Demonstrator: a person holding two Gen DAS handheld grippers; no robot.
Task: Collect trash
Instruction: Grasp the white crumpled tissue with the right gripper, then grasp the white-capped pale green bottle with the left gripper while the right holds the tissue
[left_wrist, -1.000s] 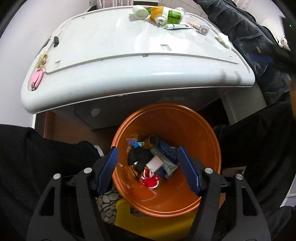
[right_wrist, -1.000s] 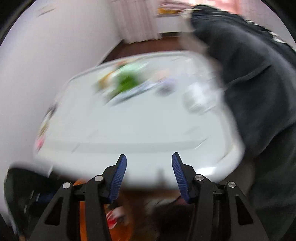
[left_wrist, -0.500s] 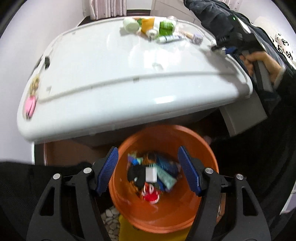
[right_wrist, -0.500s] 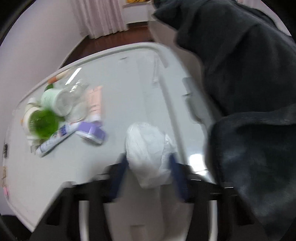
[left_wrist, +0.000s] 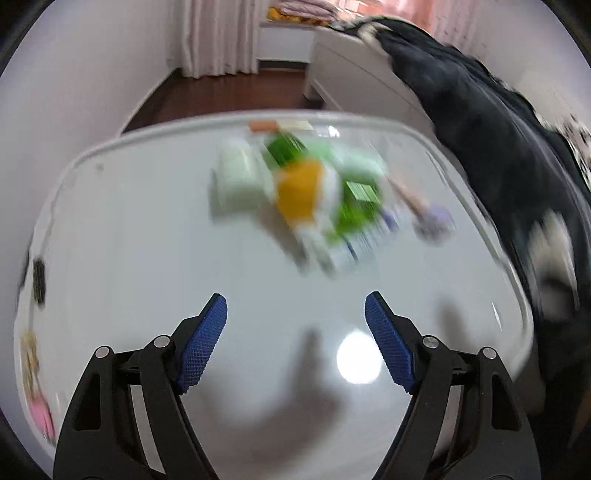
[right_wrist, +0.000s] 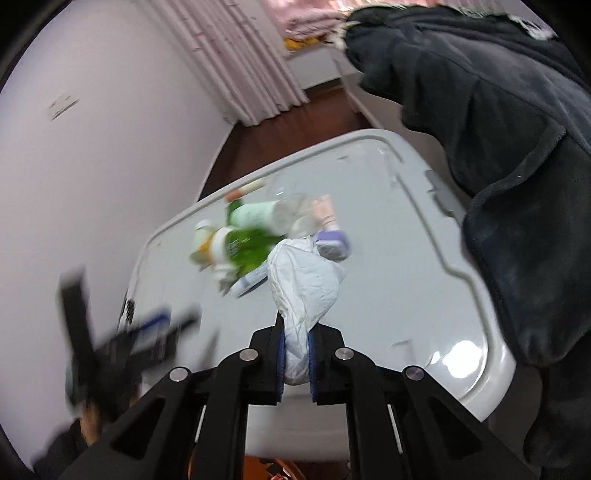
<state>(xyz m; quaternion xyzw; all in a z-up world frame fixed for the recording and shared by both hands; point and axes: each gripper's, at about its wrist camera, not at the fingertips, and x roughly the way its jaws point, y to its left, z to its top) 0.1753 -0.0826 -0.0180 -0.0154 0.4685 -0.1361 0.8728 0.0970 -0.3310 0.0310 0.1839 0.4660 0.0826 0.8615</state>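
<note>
Tissue (right_wrist: 304, 284) sits clamped in the right tongs (right_wrist: 296, 354) above the desk (right_wrist: 388, 280) — bottles (right_wrist: 243, 240) just behind it, dark cloth (right_wrist: 517, 184) alongside. Left tongs (left_wrist: 295, 332) — just widened, nothing between them.

White lidded surface (left_wrist: 155, 236), dark fleece garment (right_wrist: 509, 155) draped at its right edge, pink curtains (right_wrist: 236, 59) – wooden floor (left_wrist: 221, 96) beyond.

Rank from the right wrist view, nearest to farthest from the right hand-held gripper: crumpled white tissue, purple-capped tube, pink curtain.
1. Crumpled white tissue: clamped between the pads of the right hand-held gripper.
2. Purple-capped tube: on the white tabletop, just beyond the tissue.
3. Pink curtain: at the far wall, past the table.
</note>
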